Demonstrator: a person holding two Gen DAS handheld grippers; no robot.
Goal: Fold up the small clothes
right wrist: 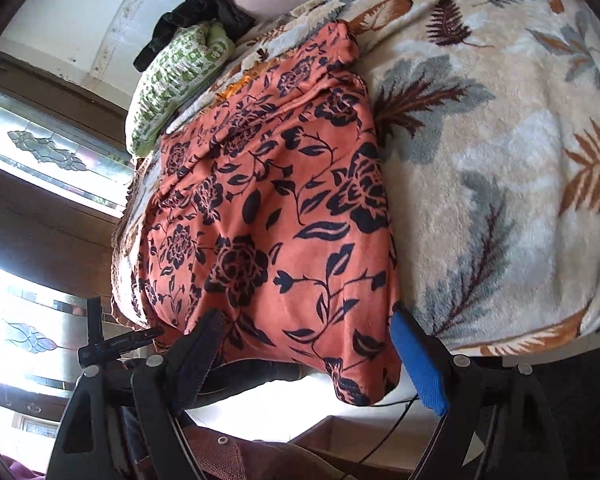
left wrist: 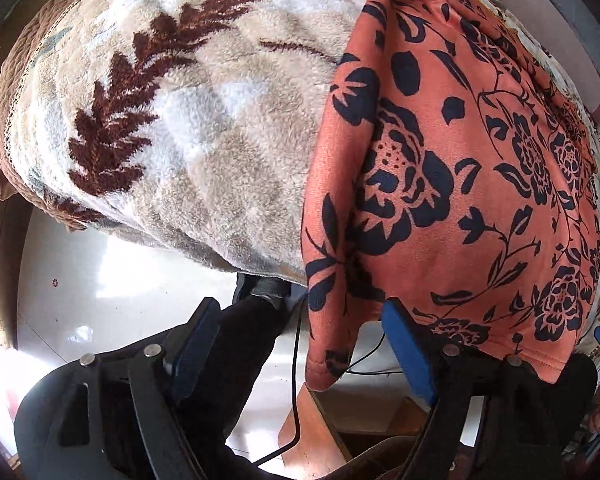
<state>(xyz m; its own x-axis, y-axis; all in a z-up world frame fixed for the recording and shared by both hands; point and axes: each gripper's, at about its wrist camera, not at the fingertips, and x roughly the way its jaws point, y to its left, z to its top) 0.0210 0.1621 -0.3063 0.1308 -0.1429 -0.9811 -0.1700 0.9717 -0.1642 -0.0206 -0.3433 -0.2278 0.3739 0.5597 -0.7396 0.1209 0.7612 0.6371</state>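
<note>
My orange flowered cloth (right wrist: 276,208) lies on the bed's fuzzy blanket (right wrist: 500,160), hanging over the near edge. My left claw (left wrist: 300,352) and right claw (right wrist: 308,360) are both wide, holding nothing.

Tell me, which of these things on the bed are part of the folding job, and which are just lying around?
Part of the job:
- orange cloth with dark blue flowers, draped over the bed's edge
- left gripper, open
- right gripper, open

Just lying about:
- fluffy cream blanket with leaf pattern
- green-and-white patterned bundle
- black garment behind it
- wooden box on the floor
</note>
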